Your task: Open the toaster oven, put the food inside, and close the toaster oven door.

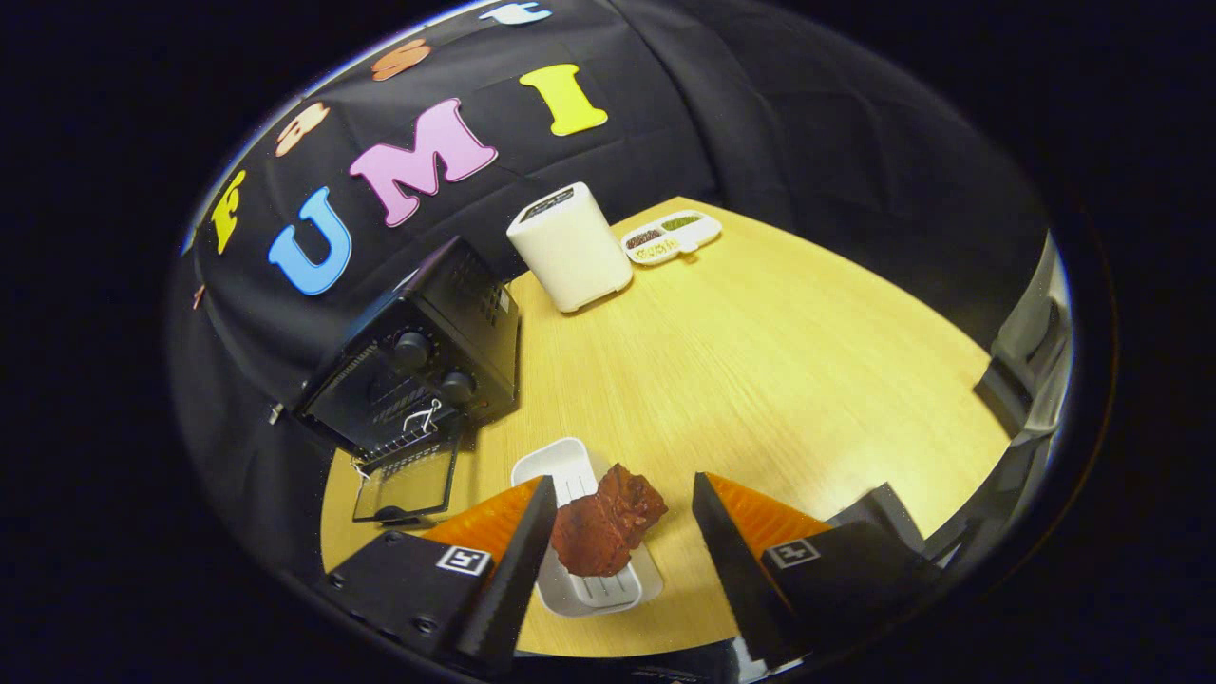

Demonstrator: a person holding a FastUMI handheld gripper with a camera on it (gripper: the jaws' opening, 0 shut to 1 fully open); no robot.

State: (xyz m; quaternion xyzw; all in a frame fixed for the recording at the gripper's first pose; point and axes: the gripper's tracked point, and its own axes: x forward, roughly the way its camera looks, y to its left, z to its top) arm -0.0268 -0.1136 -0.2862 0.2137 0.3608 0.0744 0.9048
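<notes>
Now meat (606,530) btwn open tongs (622,508), on tray (570,475).

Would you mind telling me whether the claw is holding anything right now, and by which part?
Nothing is held. The claw is open, its fingers standing apart on either side of the meat on its white tray.

A pale wood-grain surface (779,380) with a rounded far edge takes up the middle of the booth, lit brightly enough to glow yellow. Black cloth (760,123) hangs as the wall behind and around it, falling in soft folds and creases. Near the far edge of the surface stands a tall white box-shaped appliance (570,247), and just beside it lies a white divided dish (672,236) holding small dark and greenish contents. Beyond the surface's side edge, pale and dark shapes (1031,351) show, perhaps furniture.
</notes>
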